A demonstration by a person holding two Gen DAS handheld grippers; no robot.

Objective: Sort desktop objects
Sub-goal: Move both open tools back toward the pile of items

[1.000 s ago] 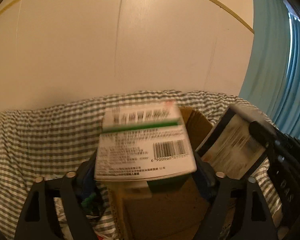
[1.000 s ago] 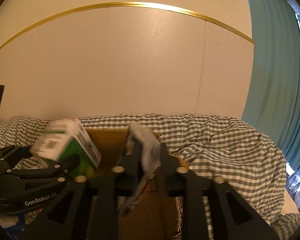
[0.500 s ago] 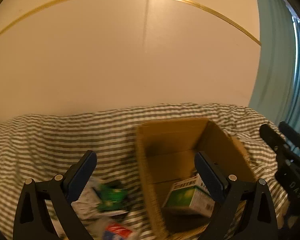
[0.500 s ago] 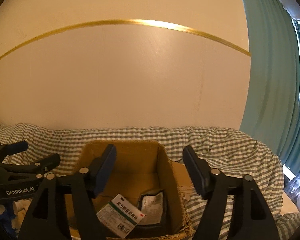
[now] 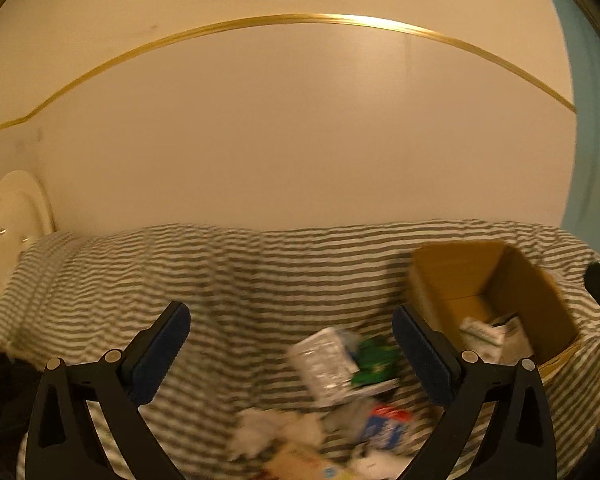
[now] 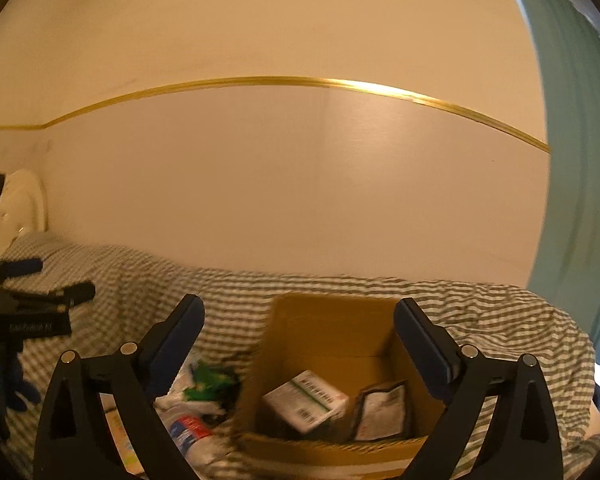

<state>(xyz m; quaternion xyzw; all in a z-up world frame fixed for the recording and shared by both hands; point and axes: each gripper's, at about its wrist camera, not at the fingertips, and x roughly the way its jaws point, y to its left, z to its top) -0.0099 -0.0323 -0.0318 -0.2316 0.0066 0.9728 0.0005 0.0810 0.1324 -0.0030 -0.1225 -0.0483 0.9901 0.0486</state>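
While both jaws spread wide, the right gripper [image 6: 298, 320] just opened, left gripper [image 5: 291, 326] empty, one cardboard box [image 6: 332, 320] holds two packets: a carton [image 6: 306, 400], a pouch [image 6: 382, 412].

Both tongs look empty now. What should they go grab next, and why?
Probably lower the left tongs onto the loose pile beside the cardboard box. Both tongs are open and empty, two packets already lie in the box, and the pile is still unsorted.
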